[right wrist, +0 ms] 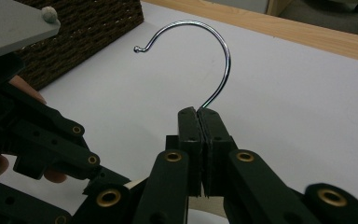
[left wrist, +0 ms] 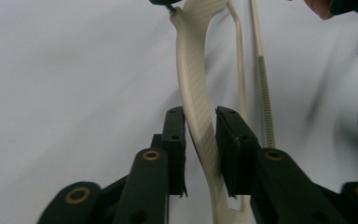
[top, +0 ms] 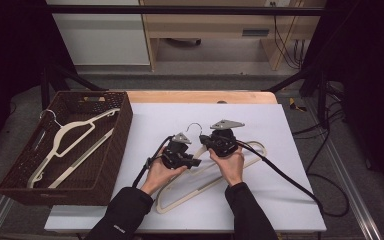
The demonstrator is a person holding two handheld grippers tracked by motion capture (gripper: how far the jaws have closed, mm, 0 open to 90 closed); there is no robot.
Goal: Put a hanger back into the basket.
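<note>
White tabletop carries a cream hanger. Left gripper jaws sit close around its arm; whether they pinch is unclear. Right gripper clamps its metal hook.

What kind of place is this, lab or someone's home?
Most likely a lab recording bench: a white table inside a black frame, loose cables on the floor, and a person working a hanger with a hand-held gripper in each hand beside a wicker basket.
</note>
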